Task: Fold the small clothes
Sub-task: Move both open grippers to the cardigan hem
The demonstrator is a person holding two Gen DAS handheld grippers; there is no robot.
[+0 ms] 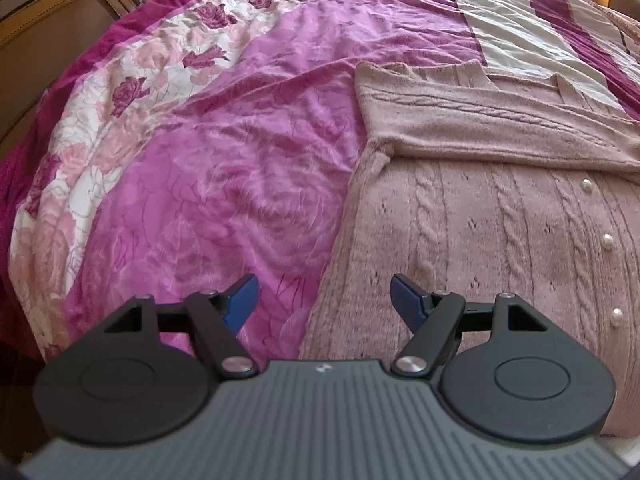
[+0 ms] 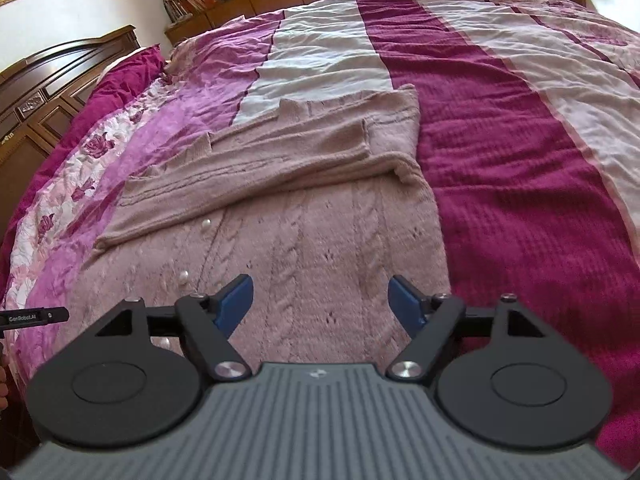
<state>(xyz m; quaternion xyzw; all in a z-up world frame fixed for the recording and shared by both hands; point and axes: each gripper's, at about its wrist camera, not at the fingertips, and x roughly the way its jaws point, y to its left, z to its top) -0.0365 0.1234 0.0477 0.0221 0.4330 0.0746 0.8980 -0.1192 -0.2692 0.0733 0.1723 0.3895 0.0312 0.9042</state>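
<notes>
Two wrist views of one moment in folding a pink cable-knit cardigan (image 1: 500, 208) on my bed; the cardigan lies flat on the magenta and pink bedspread (image 1: 224, 184), button side up, with pearl buttons (image 1: 609, 242) in a row down its front; both sleeves (image 2: 256, 168) are already laid crosswise over the chest, one upon the other, so the sleeve stage reads as done; the lower body of the garment is still spread at full length toward me, so I judge that the hem-to-collar fold, and perhaps a further halving, remains. My left gripper (image 1: 324, 300) hangs above the cardigan's left edge where knit meets bedspread, its jaws wide apart with nothing between the blue pads (image 1: 244, 300); my right gripper (image 2: 322, 302) hangs over the lower right part of the knit, jaws likewise wide and empty; neither tool touches the cloth as far as I can tell. Writing: at the left margin of the right wrist view, a black bar (image 2: 34, 315) carries white lettering that reads "GenRobot.AI"; a small pale emblem (image 2: 316, 374) sits on my grey gripper body, too small to read; no label is visible on the cardigan.
</notes>
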